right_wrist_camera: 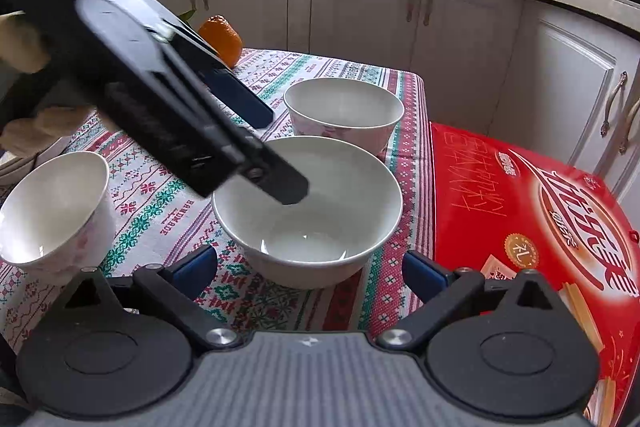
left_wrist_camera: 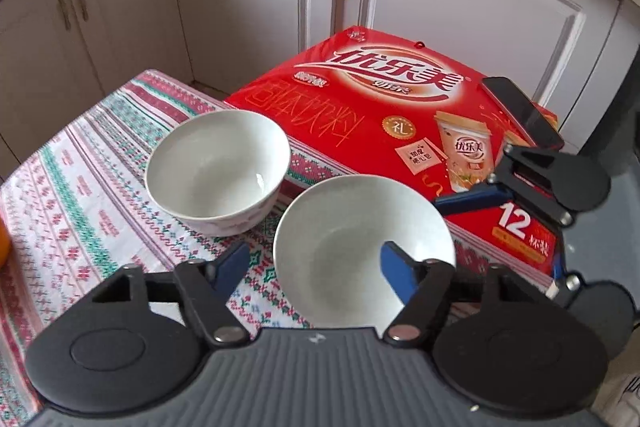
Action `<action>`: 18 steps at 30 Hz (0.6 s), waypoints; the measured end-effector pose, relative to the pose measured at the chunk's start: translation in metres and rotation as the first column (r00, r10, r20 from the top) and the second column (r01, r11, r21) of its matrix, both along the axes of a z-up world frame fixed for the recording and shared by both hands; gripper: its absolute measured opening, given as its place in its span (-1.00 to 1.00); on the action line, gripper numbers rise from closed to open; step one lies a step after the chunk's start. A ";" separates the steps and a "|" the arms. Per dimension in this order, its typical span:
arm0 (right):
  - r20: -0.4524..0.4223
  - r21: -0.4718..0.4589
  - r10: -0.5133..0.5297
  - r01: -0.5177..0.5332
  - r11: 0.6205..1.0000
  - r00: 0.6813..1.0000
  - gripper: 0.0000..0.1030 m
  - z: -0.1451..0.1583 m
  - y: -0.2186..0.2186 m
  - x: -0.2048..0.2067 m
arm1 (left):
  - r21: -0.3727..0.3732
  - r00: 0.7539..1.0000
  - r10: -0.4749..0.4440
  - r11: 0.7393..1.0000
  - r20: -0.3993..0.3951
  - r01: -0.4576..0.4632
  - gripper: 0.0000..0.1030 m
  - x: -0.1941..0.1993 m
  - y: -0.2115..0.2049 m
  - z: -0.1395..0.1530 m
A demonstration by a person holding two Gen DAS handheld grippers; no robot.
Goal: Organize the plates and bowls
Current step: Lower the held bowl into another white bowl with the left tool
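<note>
Left tool (left_wrist_camera: 316, 267) astride upright bowl's (left_wrist_camera: 352, 227) rim

We see a flat red cardboard gift box (left_wrist_camera: 384, 115) printed with white lettering lying at the edge of the desk's patterned woven cloth (left_wrist_camera: 72, 195); a dark smartphone (left_wrist_camera: 520, 111) rests on the box; an orange fruit (right_wrist_camera: 222, 39) sits on the cloth; white cabinet doors (right_wrist_camera: 360, 11) stand behind.

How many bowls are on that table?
3. A plain white bowl sits nearest, under the left gripper; a patterned bowl stands behind it; another patterned bowl is at the left. More dishes may be hidden beyond the left edge.
</note>
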State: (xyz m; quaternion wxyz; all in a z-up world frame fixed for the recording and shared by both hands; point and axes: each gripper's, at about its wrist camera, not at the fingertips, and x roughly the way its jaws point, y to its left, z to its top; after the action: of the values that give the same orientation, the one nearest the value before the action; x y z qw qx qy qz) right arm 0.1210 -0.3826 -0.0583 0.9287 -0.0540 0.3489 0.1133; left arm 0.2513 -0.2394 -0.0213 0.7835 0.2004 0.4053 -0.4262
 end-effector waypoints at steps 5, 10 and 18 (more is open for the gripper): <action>0.004 -0.006 0.023 -0.023 1.000 1.000 0.80 -0.001 0.000 0.003 | 0.007 0.999 -0.010 1.000 -0.036 0.011 0.11 0.009 -0.006 -0.006; 0.006 -0.003 0.025 -0.025 1.000 1.000 0.66 0.000 -0.001 0.004 | 0.018 0.999 -0.027 0.999 -0.045 0.028 0.03 0.010 -0.010 -0.008; 0.006 0.003 0.026 -0.026 1.000 1.000 0.63 0.001 -0.003 0.005 | 0.023 0.998 -0.033 0.999 -0.062 0.034 -0.13 0.016 -0.012 -0.011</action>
State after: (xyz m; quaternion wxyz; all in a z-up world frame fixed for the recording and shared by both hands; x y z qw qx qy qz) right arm 0.1257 -0.3858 -0.0573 0.9283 -0.0575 0.3450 0.1259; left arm 0.2676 -0.2519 -0.0325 0.7610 0.2035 0.4310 -0.4402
